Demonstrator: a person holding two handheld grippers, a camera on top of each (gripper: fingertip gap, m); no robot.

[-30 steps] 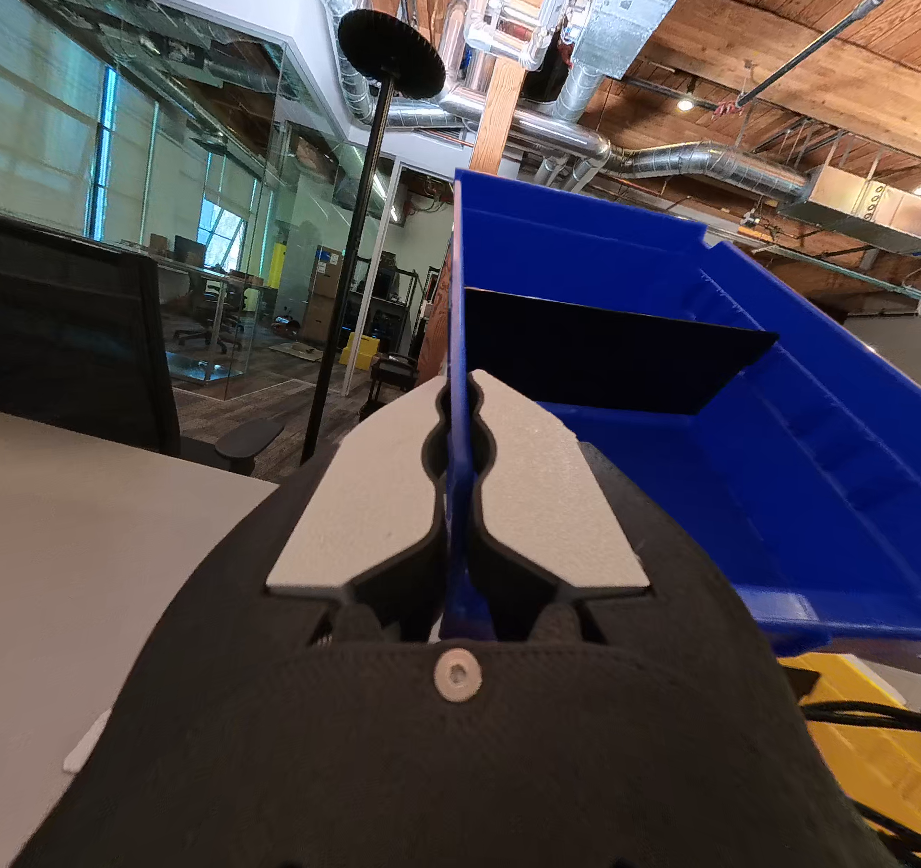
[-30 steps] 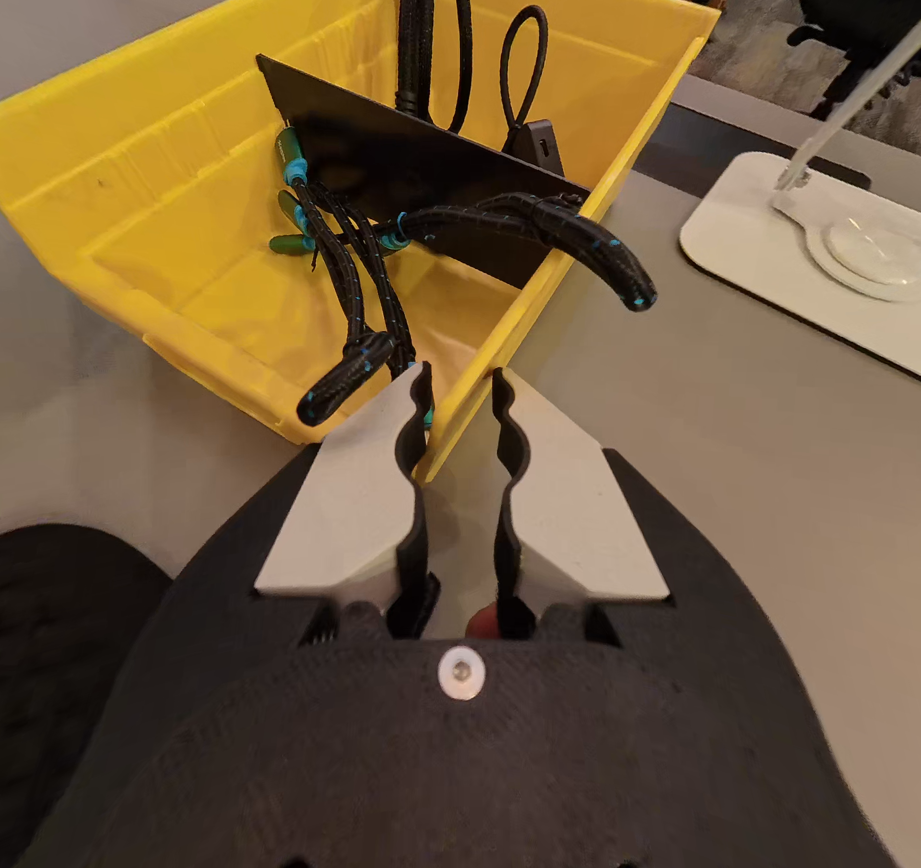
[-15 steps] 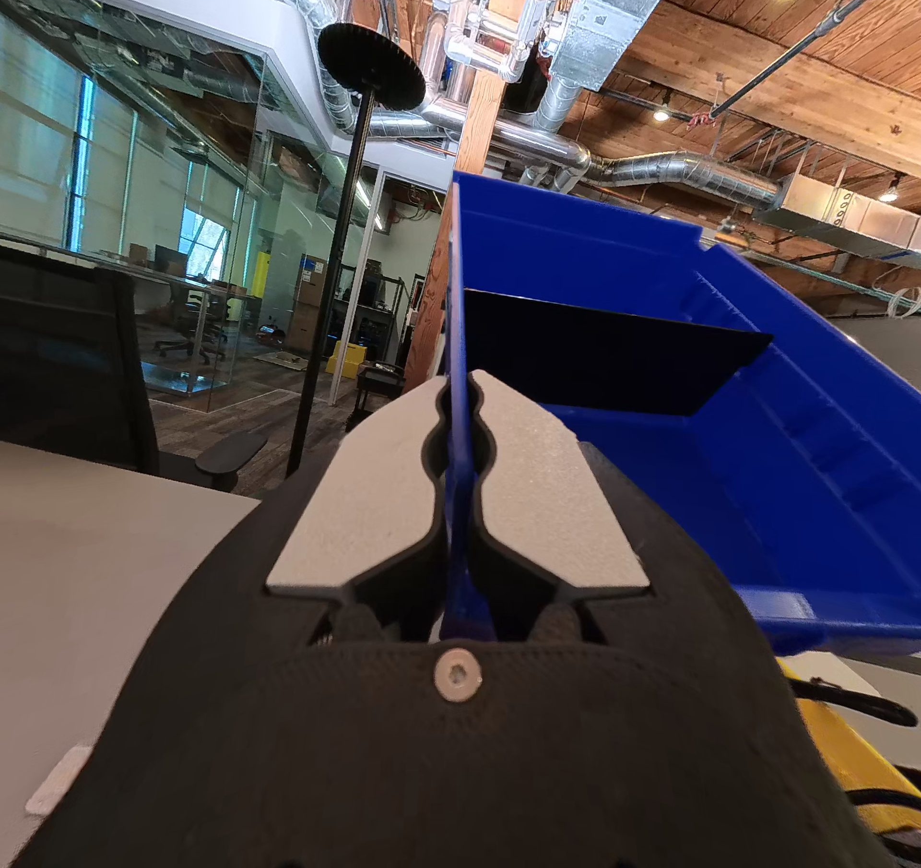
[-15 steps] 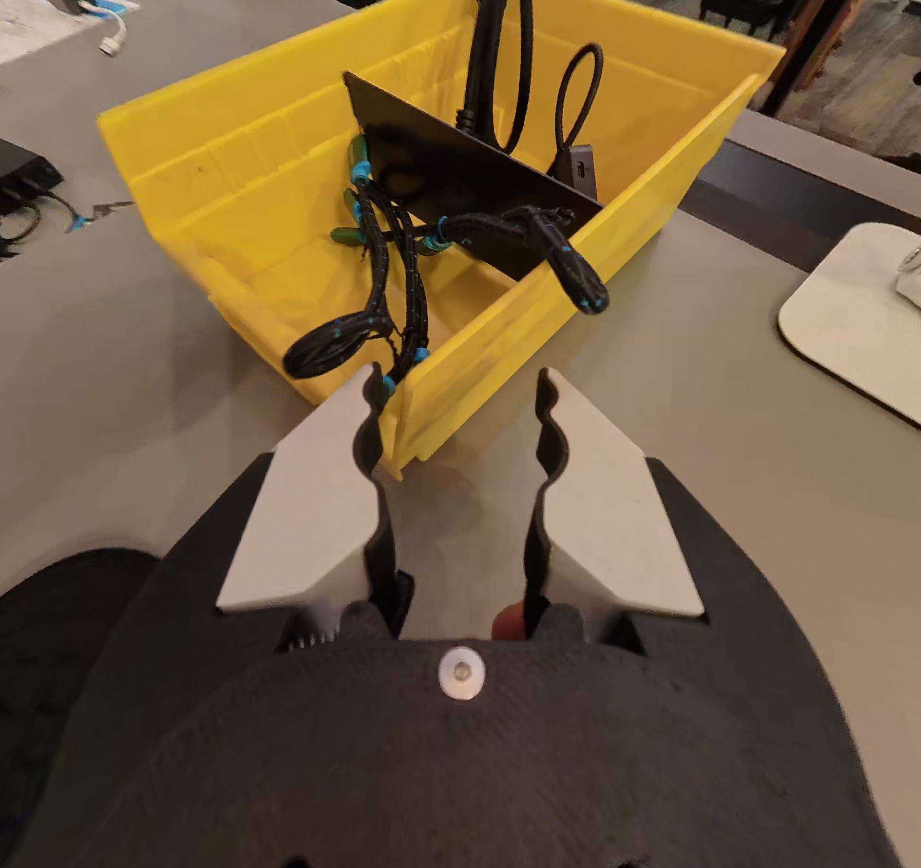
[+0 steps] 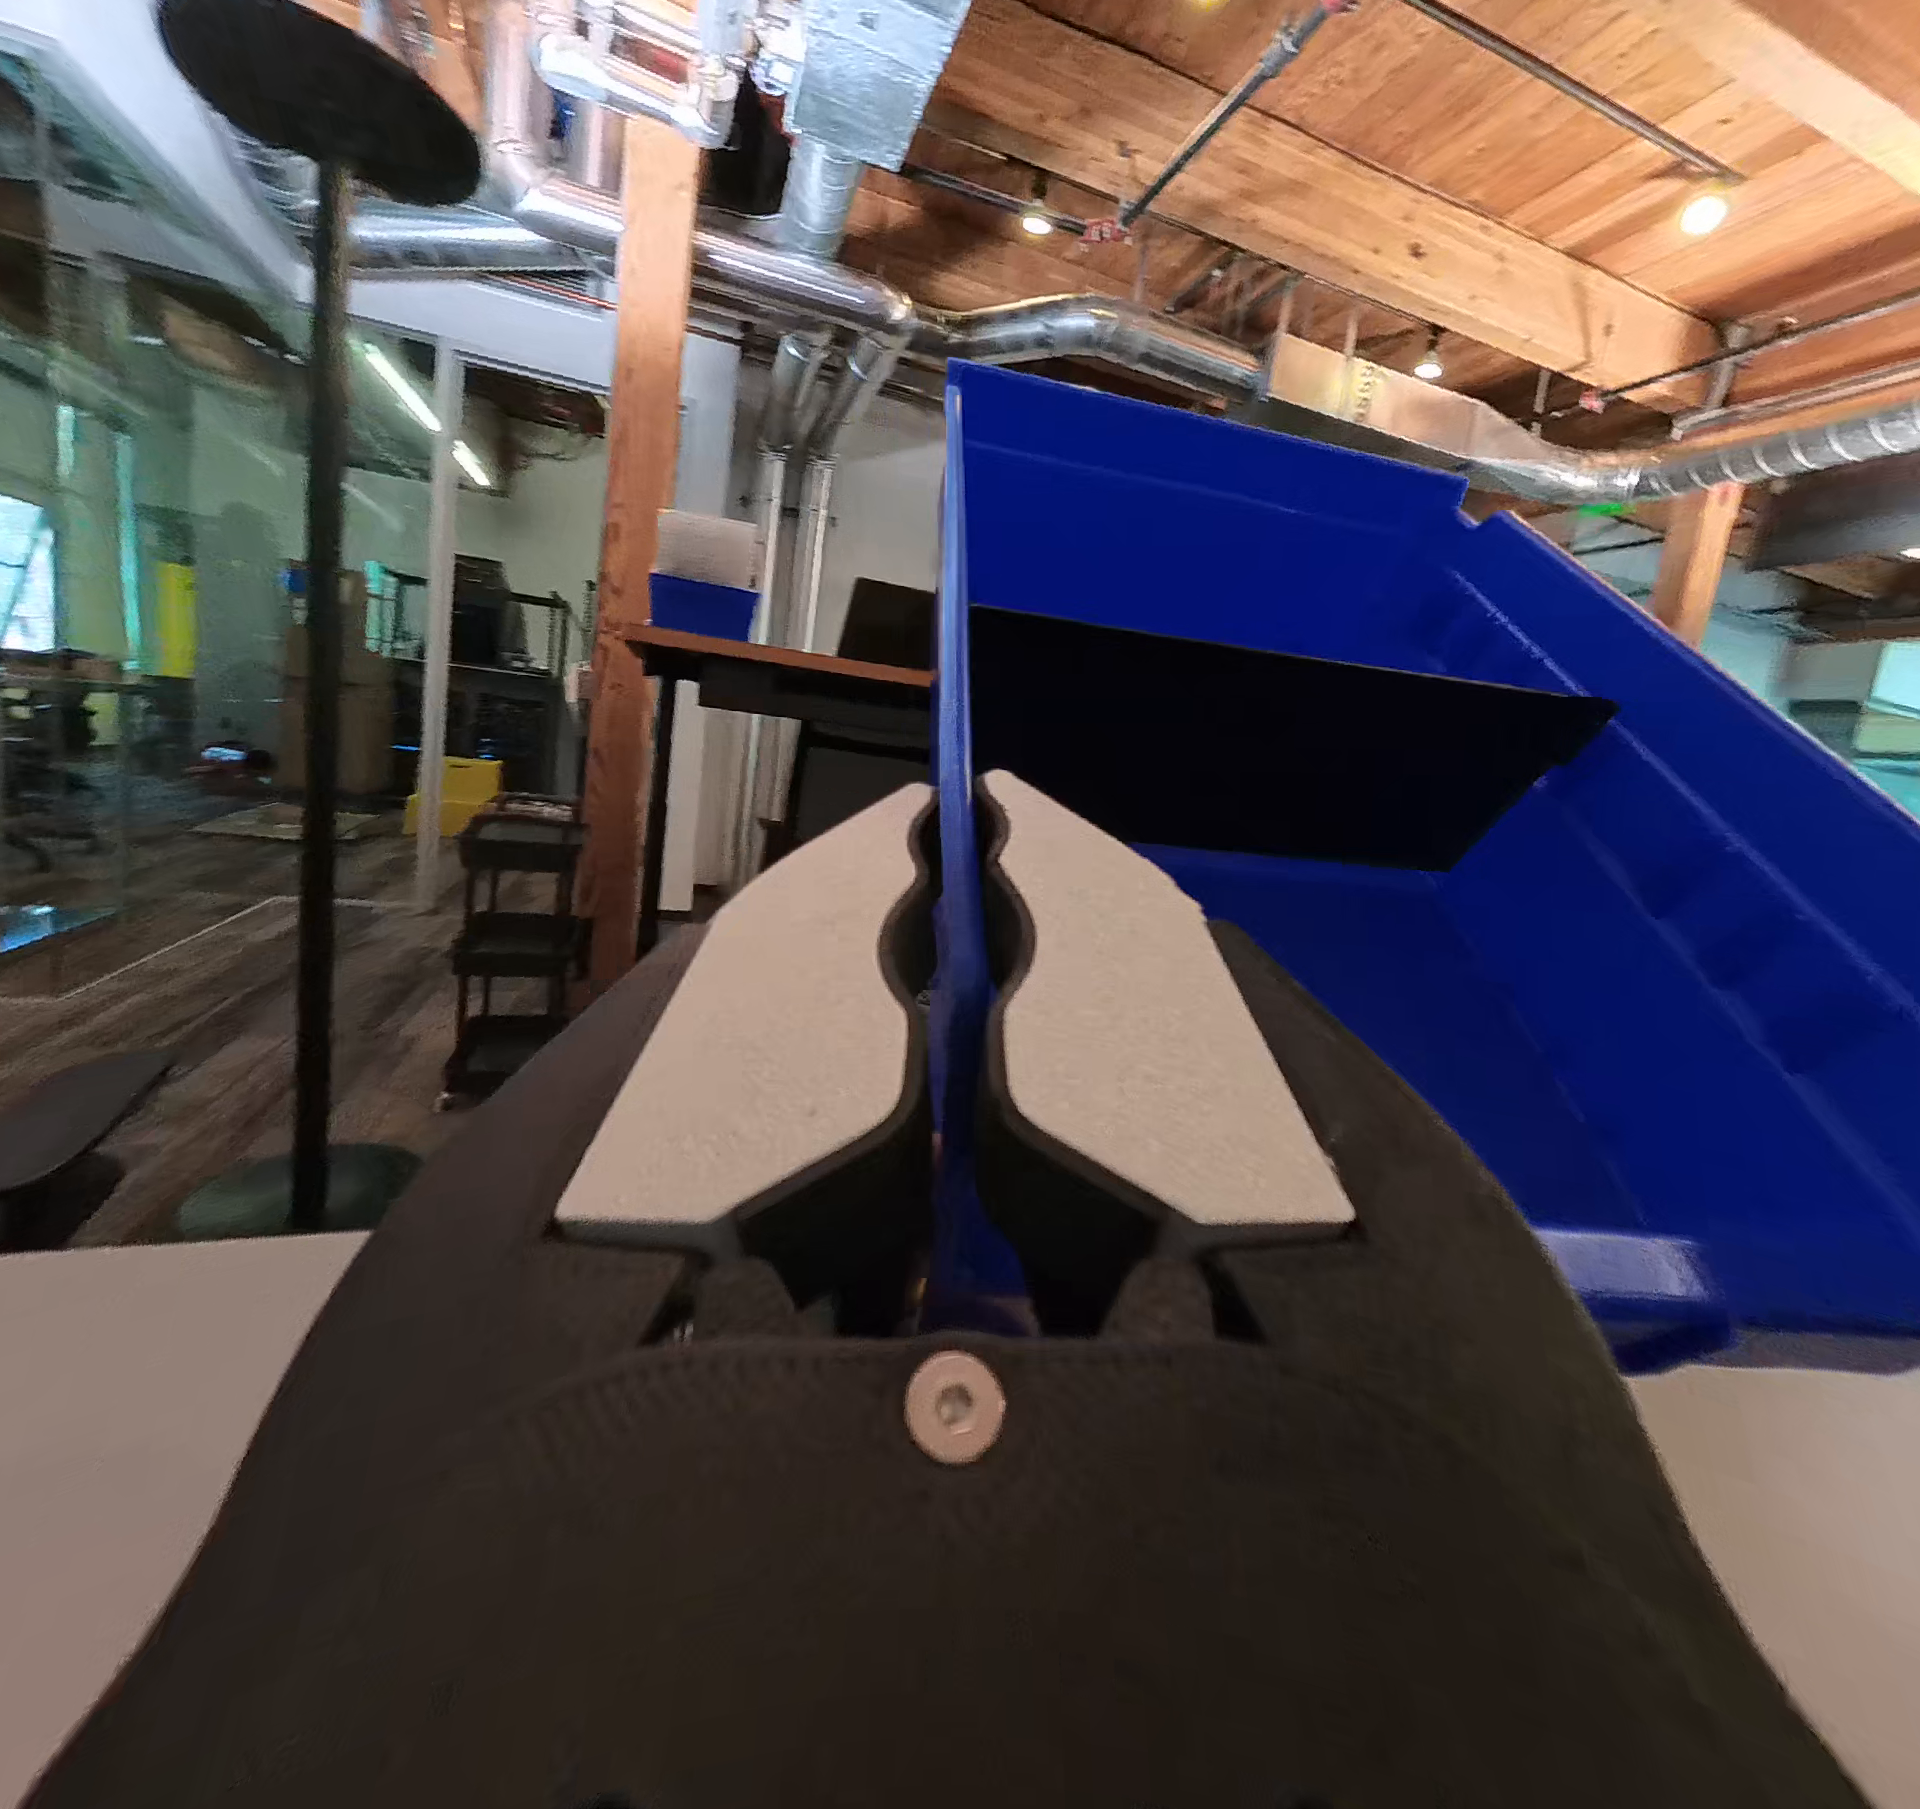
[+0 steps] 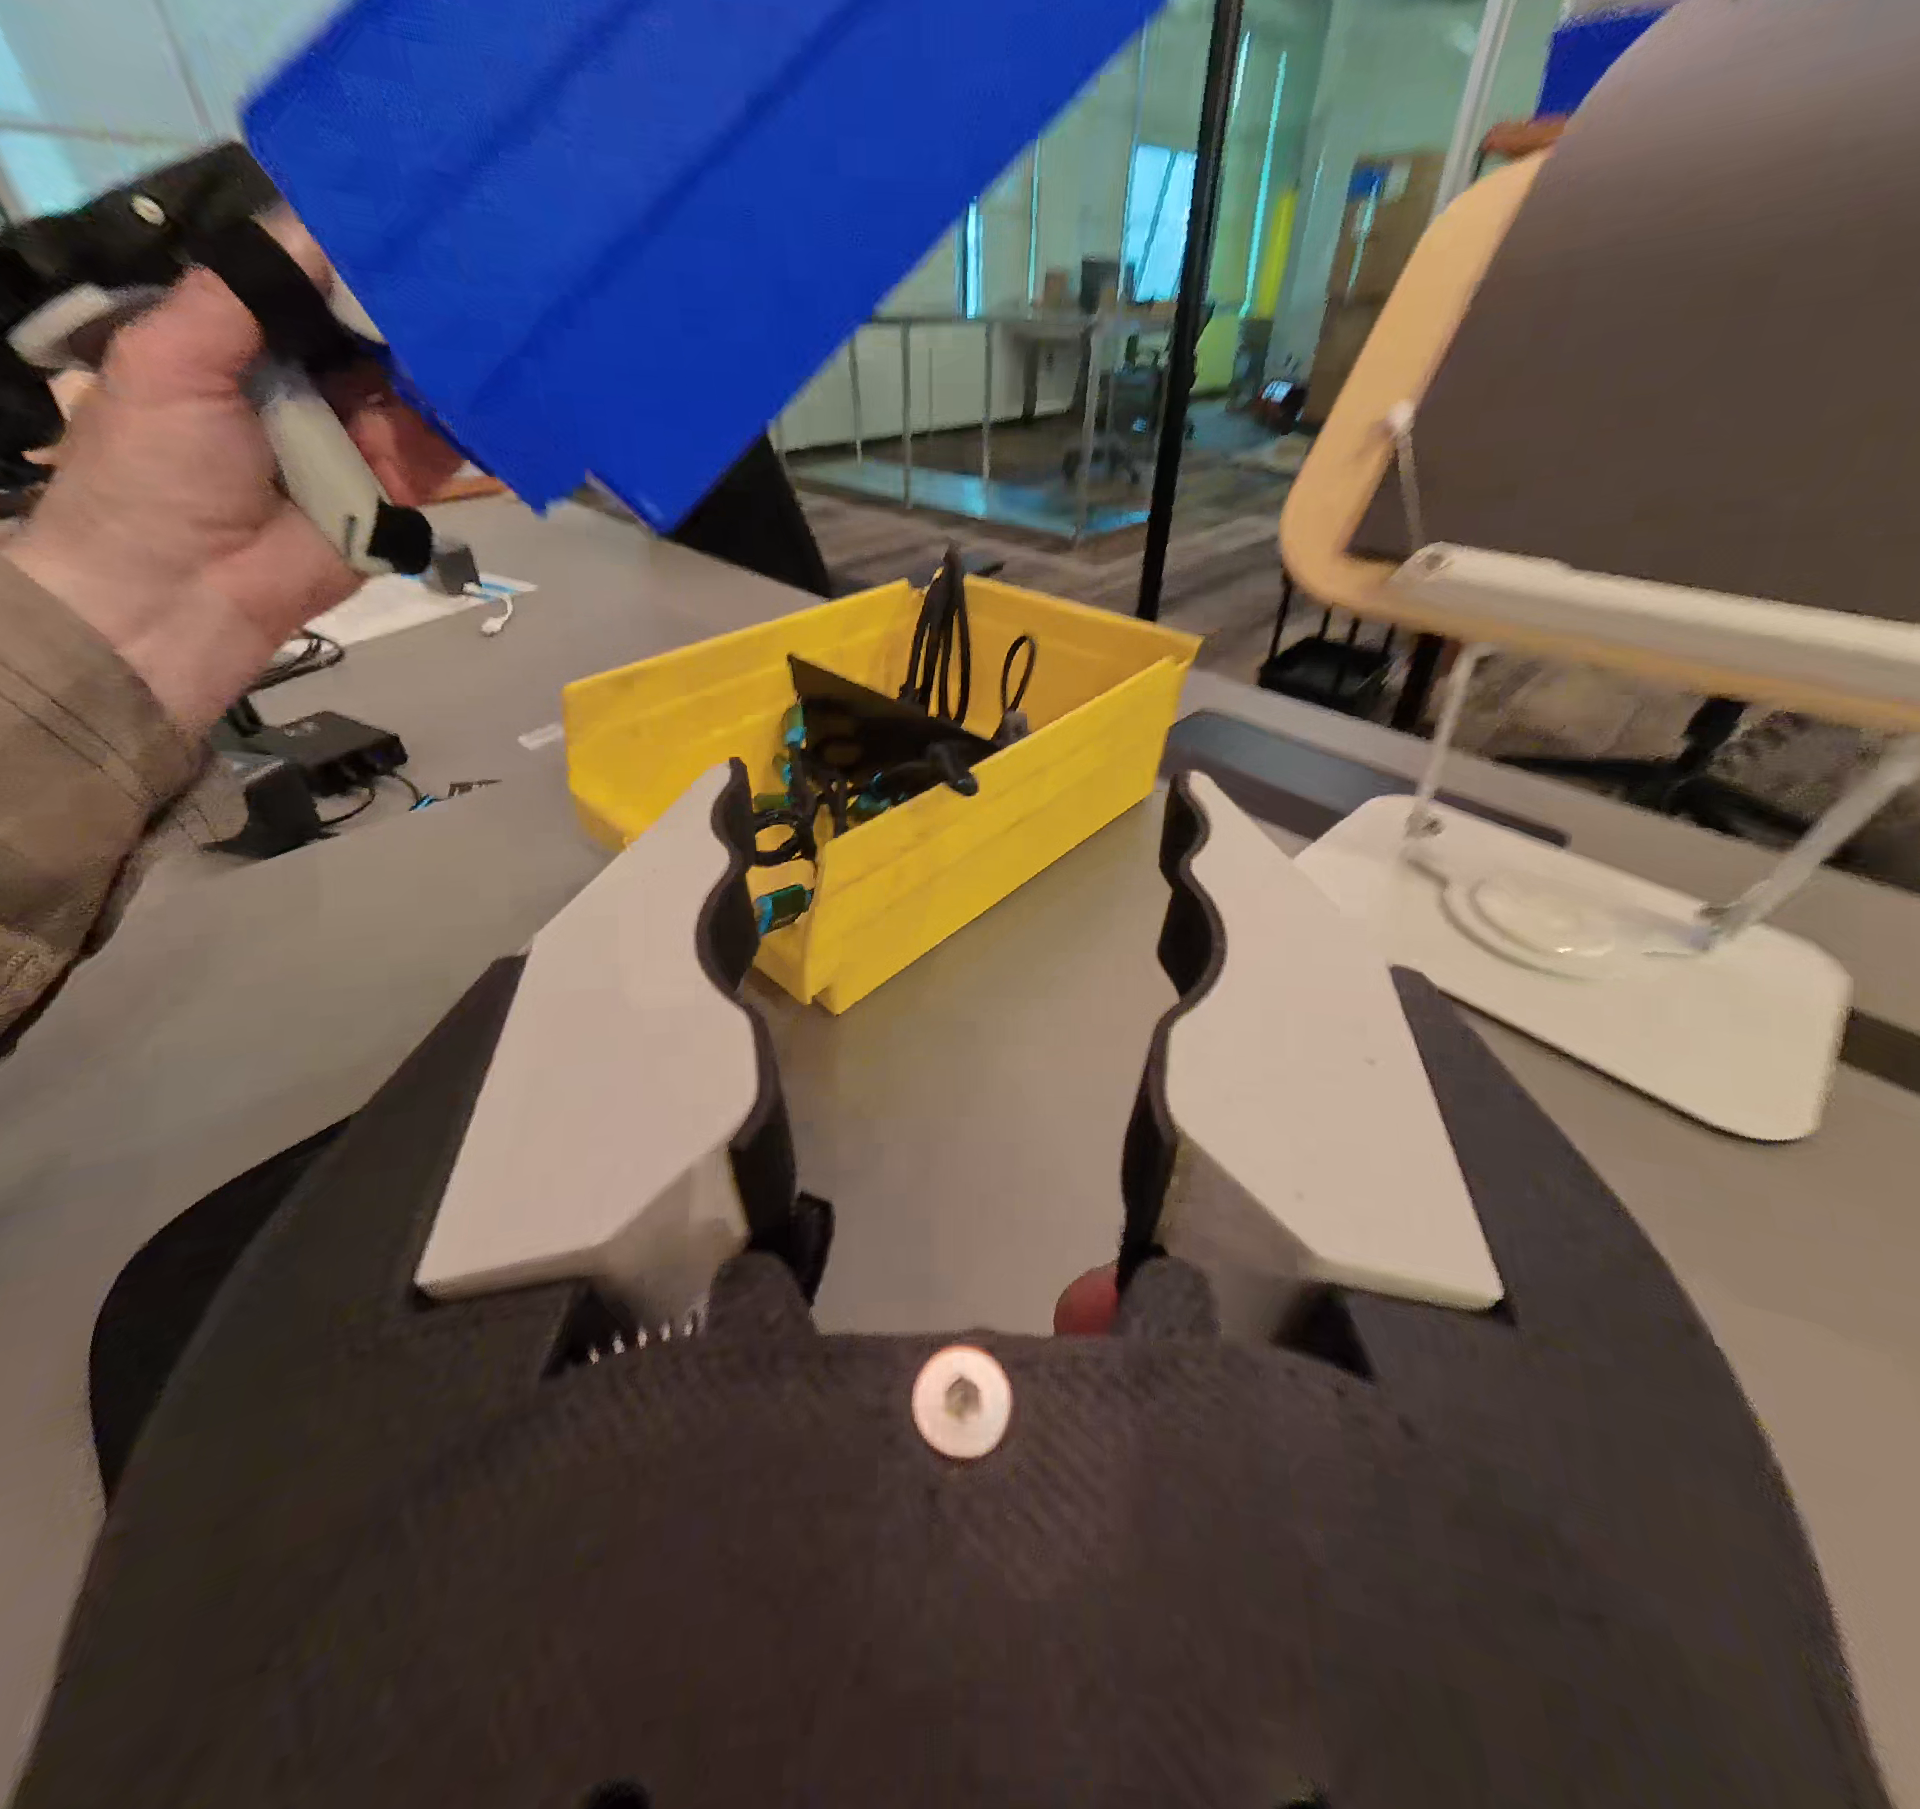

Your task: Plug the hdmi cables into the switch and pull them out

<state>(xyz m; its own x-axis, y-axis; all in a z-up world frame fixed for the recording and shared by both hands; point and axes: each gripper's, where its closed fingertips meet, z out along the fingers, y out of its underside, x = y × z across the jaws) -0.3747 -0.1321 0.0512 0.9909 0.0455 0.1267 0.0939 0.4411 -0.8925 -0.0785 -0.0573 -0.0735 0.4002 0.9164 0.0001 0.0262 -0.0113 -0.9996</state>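
Note:
My left gripper [image 5: 961, 803] is shut on the side wall of an empty blue bin [image 5: 1558, 886] with a black divider, held tilted up in the air. The blue bin's underside [image 6: 675, 170] shows at the top of the right wrist view, with a hand on the left gripper's handle [image 6: 177, 481]. My right gripper [image 6: 956, 793] is open and empty above the grey table. Beyond it stands a yellow bin [image 6: 997, 824] holding black braided HDMI cables [image 6: 831, 793] with teal ends and a black divider. A small black box [image 6: 332, 746] sits on the table at the left.
A white lamp base [image 6: 1621, 990] with a large shade [image 6: 1662, 325] stands at the right of the table. Papers and small cables [image 6: 416, 606] lie at the far left. A black floor lamp pole [image 5: 317, 668] and a wooden post [image 5: 634, 533] stand beyond the table. The tips of one gripper are about 35 cm away from the tips of the other.
My right gripper has let go of the yellow bin's corner, opened wide and drawn back and up. My left gripper has swung the blue bin rightward, still gripping its wall.

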